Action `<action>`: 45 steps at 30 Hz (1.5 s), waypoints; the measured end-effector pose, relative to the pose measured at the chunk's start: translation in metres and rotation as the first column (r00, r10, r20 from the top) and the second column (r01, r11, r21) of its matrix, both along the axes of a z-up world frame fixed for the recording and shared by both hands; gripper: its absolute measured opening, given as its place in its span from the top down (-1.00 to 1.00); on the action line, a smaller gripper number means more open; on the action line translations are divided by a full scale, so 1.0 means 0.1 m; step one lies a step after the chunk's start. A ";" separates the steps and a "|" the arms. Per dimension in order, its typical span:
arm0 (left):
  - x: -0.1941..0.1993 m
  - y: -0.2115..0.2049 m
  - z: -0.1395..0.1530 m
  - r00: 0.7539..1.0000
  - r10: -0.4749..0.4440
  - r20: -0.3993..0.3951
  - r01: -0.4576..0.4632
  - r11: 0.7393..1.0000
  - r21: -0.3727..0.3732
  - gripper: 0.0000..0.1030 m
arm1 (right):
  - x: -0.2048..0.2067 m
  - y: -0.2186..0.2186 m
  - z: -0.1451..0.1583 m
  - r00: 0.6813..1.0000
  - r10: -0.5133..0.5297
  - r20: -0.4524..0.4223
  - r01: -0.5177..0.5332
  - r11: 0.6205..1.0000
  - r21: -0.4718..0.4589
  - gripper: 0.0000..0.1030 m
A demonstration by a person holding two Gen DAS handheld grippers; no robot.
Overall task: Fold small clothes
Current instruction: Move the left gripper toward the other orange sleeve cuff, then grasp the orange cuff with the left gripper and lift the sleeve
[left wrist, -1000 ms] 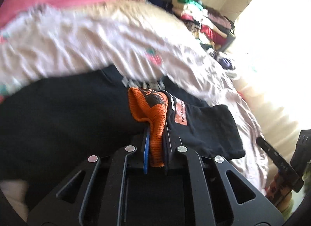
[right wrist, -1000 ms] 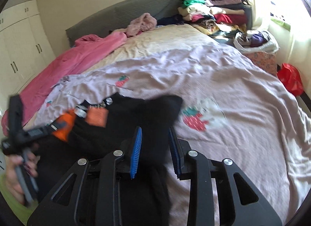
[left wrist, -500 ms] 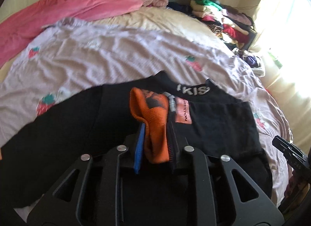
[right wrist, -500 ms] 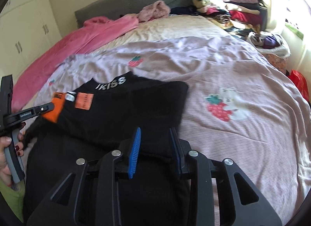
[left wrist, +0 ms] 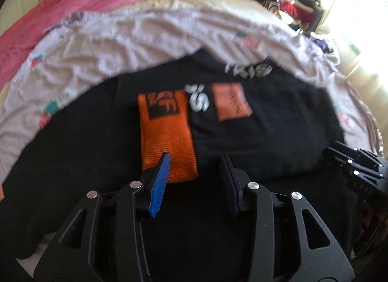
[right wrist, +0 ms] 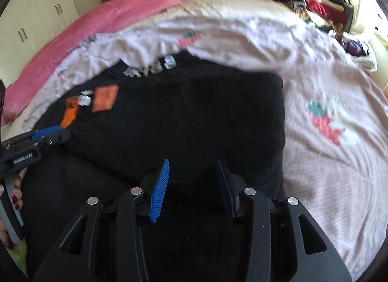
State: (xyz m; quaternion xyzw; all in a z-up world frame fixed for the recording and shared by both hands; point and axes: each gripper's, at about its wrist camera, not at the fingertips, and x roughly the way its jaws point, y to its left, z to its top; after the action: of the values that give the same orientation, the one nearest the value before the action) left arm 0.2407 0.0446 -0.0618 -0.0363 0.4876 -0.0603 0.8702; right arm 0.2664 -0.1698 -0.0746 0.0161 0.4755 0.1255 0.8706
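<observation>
Released since a second ago: orange ribbed knit cuff (left wrist: 167,136), now flat on the black folded garment (right wrist: 184,121), long axis running away from the left gripper (left wrist: 194,172), jaws just opened, empty. Right gripper (right wrist: 192,180) likewise parted, empty, at garment's near edge. Beneath, pale pink strawberry-print bedsheet (right wrist: 327,160).

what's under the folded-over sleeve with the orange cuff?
The orange cuff and its sleeve lie flat on the black garment; beneath that, pale strawberry-print bedding. Any print under the sleeve is covered.
</observation>
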 end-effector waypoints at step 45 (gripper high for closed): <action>-1.42 1.47 0.95 0.922 0.298 0.246 -0.286 0.955 -0.084 -0.80 | -0.76 0.99 1.06 0.947 0.155 0.281 -0.163 0.987 0.003 -0.90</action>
State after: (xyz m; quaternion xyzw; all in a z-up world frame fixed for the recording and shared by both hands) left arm 0.0987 0.1912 0.0331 -0.1208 0.3589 0.0542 0.9240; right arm 0.1904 -0.0706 0.0313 -0.0285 0.3459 0.2025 0.9157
